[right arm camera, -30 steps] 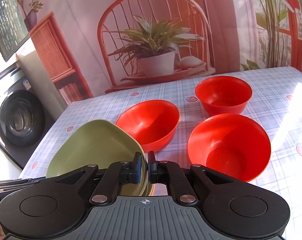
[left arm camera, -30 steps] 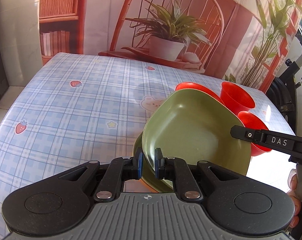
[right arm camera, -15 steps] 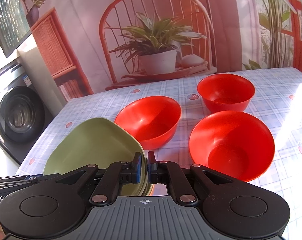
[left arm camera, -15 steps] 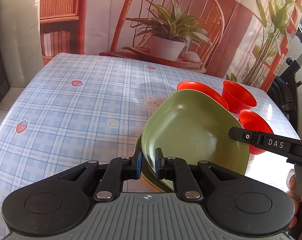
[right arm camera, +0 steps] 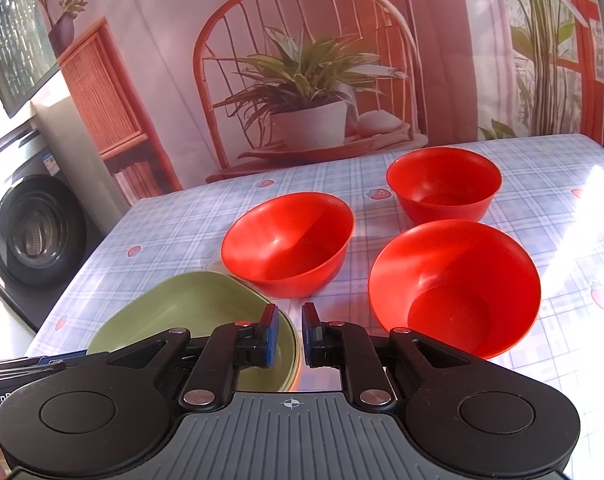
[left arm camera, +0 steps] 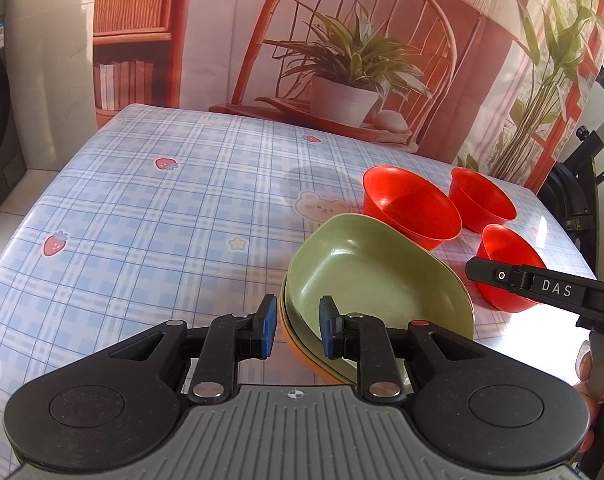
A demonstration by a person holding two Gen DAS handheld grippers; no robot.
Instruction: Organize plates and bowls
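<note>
A green plate [left arm camera: 376, 276] lies on top of a stack with an orange plate [left arm camera: 302, 350] beneath it, near the table's front edge. My left gripper [left arm camera: 297, 326] is open, its jaws on either side of the stack's near rim. My right gripper [right arm camera: 289, 334] is open too, straddling the stack's right rim, with the green plate [right arm camera: 189, 320] to its left. Three red bowls stand separately: one in the middle [right arm camera: 287, 244], one at the back [right arm camera: 444, 184], one close on the right [right arm camera: 454, 286]. The right gripper's arm shows in the left wrist view [left arm camera: 542, 284].
The table [left arm camera: 141, 216] has a blue plaid cloth with strawberry prints. A printed backdrop of a chair and plant [right arm camera: 306, 92] hangs behind it. A washing machine [right arm camera: 29, 228] stands to the left. The table's left half holds nothing.
Both grippers have opened and let go of the green plate. The plate has dropped from its raised tilt onto the stack.
</note>
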